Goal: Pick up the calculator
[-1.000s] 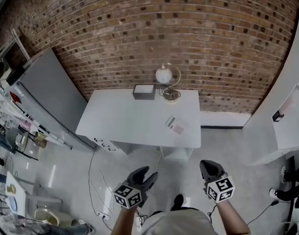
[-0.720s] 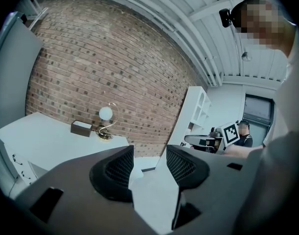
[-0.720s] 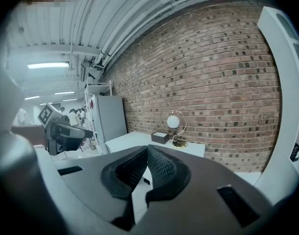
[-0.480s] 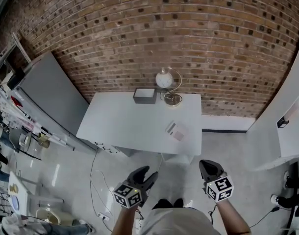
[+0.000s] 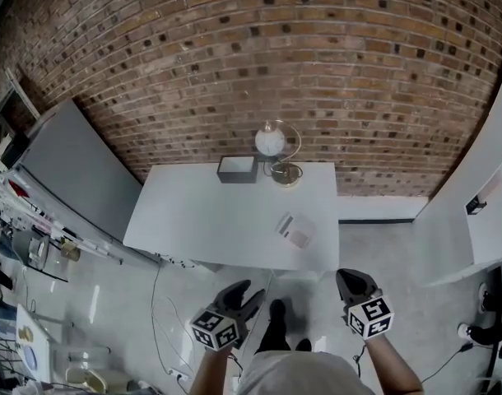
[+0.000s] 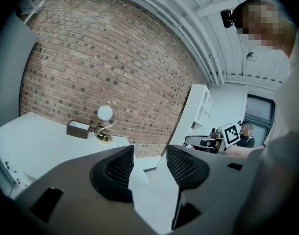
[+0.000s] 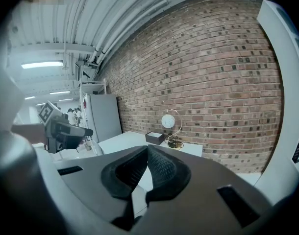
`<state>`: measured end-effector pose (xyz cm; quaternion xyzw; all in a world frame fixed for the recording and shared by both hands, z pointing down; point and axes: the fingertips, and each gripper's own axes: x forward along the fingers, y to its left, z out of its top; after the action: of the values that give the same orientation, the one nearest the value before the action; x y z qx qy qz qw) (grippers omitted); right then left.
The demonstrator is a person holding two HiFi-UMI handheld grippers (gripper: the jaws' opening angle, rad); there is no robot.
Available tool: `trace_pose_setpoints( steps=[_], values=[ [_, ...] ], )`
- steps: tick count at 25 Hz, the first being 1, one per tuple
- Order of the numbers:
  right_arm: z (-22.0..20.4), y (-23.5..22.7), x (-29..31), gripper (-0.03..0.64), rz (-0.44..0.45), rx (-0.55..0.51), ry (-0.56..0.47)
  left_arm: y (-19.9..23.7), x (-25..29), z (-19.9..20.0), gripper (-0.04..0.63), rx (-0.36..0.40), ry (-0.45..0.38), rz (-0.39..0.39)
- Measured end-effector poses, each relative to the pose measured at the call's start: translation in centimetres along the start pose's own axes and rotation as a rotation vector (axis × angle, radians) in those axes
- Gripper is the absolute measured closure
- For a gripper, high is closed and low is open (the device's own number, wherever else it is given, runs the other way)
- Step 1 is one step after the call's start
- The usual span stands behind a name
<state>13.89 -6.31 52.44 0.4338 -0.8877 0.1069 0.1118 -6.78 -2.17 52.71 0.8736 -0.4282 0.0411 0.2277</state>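
"On the desk (image 5: 193,212), where does the calculator (image 5: 295,230) lie?"

"Flat, toward the front right corner, well apart from both grippers. In the head view it is small and pale, and its keys cannot be made out."

"What else is hidden or cut off?"

"The person's forearms (image 5: 208,373) run off the bottom edge of the head view, and the torso (image 5: 300,377) covers the floor below them. In each gripper view that gripper's own jaws block the near part of the desk, so the calculator shows in the head view only. The lamp's thin ring is faint against the brick wall (image 5: 251,56)."

"And the claws?"

"The left gripper (image 5: 244,296) is released: its jaws stand apart with nothing between them. The right gripper (image 5: 352,284) is clenched, tips pressed together, with nothing in them. Both hang short of the desk's front edge."

"How many of each thing?"

"One desk and one calculator. One dark box (image 5: 237,169) sits at the back edge, and one globe lamp (image 5: 270,141) stands just beside it, toward the back right corner. There are two grippers, each bearing one marker cube (image 5: 214,329)."
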Motion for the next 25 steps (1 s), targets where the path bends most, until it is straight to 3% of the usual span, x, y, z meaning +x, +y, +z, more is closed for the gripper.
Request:
trace_pose_setpoints(
  steps=[7, 25],
  values=[
    [0.9, -1.8, 5.5, 0.604, -0.050, -0.001, 0.022, 5.4, 4.0, 2.1, 0.371, 0.010, 0.037, -0.053],
    [1.5, -6.3, 18.1, 0.604, -0.205, 0.056, 0.119, 17.8, 16.1, 4.5, 0.370, 0.056, 0.241, -0.258]
  ],
)
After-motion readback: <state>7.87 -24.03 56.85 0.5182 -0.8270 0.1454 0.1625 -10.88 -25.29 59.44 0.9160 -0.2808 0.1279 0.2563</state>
